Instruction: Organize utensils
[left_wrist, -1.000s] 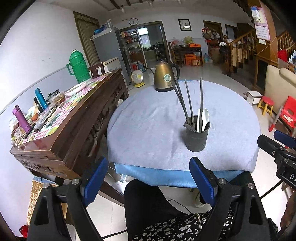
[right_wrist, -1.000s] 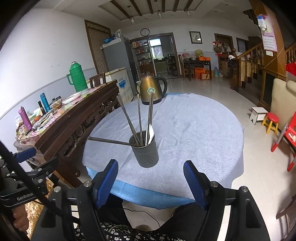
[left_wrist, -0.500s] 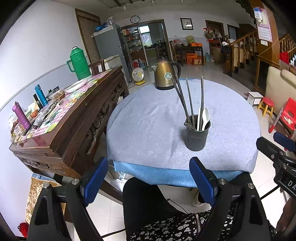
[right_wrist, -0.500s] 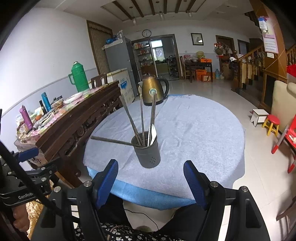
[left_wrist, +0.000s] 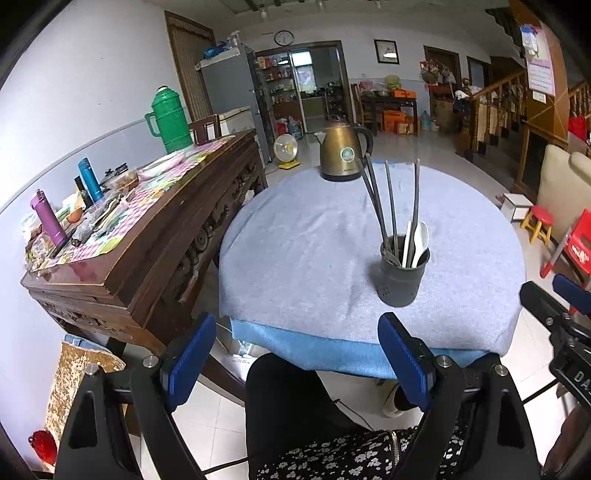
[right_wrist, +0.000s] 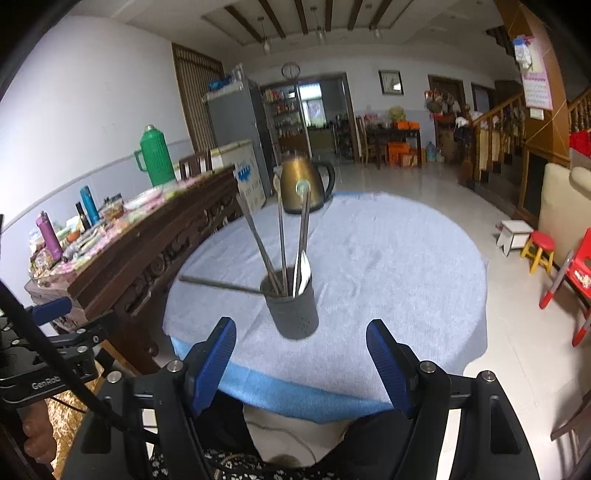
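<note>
Grey-clothed table (left_wrist: 314, 240), utensil holder (left_wrist: 400, 277) (full) beyond both gaping, empty grippers, left gripper (left_wrist: 297, 360), right gripper (right_wrist: 301, 363)

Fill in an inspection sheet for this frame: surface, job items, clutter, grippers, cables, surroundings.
Surface: round table under a grey cloth, blue layer showing at the near edge.
Job's things: dark utensil holder upright near the front edge, holding metal chopsticks and white spoons; one chopstick juts out sideways.
Clutter: brass kettle at the far edge.
Grippers: left gripper and right gripper both open, empty, short of the table.
Cables: a black cable crosses the right view's lower left.
Surroundings: crowded wooden sideboard with green thermos; red stool.
</note>
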